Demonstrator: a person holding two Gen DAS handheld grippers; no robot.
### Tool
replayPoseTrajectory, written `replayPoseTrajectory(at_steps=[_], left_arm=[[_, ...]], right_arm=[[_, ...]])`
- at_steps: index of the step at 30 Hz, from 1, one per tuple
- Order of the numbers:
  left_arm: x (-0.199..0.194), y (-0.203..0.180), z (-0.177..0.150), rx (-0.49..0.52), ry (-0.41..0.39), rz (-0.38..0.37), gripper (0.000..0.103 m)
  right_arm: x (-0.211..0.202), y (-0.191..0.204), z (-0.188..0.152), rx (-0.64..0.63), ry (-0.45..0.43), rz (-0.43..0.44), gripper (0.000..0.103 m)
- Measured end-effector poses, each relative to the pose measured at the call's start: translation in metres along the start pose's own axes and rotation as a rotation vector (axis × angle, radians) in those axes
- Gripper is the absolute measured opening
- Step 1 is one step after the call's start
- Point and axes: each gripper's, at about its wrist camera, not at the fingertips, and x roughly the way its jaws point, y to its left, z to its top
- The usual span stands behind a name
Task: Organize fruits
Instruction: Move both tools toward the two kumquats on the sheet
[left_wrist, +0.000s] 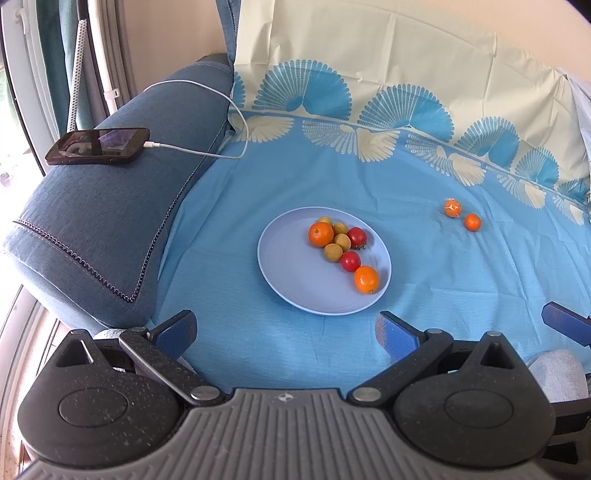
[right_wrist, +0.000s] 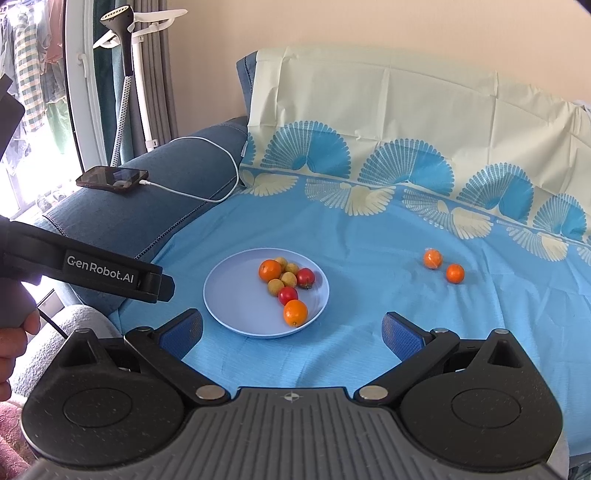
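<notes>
Blue-padded fingers of the left gripper (left_wrist: 286, 328) and right gripper (right_wrist: 291, 330) are spread wide, nothing held. Ahead lies a round pale-blue plate (right_wrist: 225, 295) on the blue cloth (right_wrist: 369, 240) — two oranges, two red fruits and four yellow-brown fruits are counted on it. Two small oranges (right_wrist: 443, 266) sit well apart to its right. "GenRobot.AI" is read on a black strap (right_wrist: 99, 271).

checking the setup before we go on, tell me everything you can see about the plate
The plate is round, shallow and pale blue, smooth like plastic or glazed ceramic. It lies flat on the blue cloth, ahead of both grippers, touched by neither. On its right half sit two oranges, two small red fruits and four small tan fruits, bunched together.
</notes>
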Motion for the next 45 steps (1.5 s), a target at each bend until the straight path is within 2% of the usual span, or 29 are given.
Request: replayPoseTrajectory(at_steps=[10,17,21,29,34,38,45], left_arm=[[0.009,-0.008,0.007,0.015,0.019,0.017,0.103],[0.022,-0.021,0.02,0.025,0.047,0.007,0.103],[0.036,-0.033,0.035,0.01,0.077,-0.031,0.103],[0.068,-0.089,0.072,0.054,0.063,-0.102,0.103],[0.108,-0.136,0.096,0.103,0.07,-0.121,0.103],[0.159,-0.177,0.118,0.142,0.108,-0.146,0.103],[0.276,-0.25,0.16,0.158,0.209,-0.217,0.103]], right_arm=[[0.008,-0.008,-0.001,0.028,0.017,0.006,0.102],[0.017,-0.029,0.0,0.085,0.025,-0.022,0.102],[0.02,-0.05,-0.001,0.124,0.018,-0.069,0.102],[0.036,-0.118,-0.006,0.221,0.024,-0.215,0.102],[0.059,-0.167,-0.007,0.256,0.012,-0.307,0.102],[0.092,-0.207,-0.006,0.255,0.001,-0.362,0.102],[0.188,-0.263,-0.007,0.212,0.023,-0.347,0.102]])
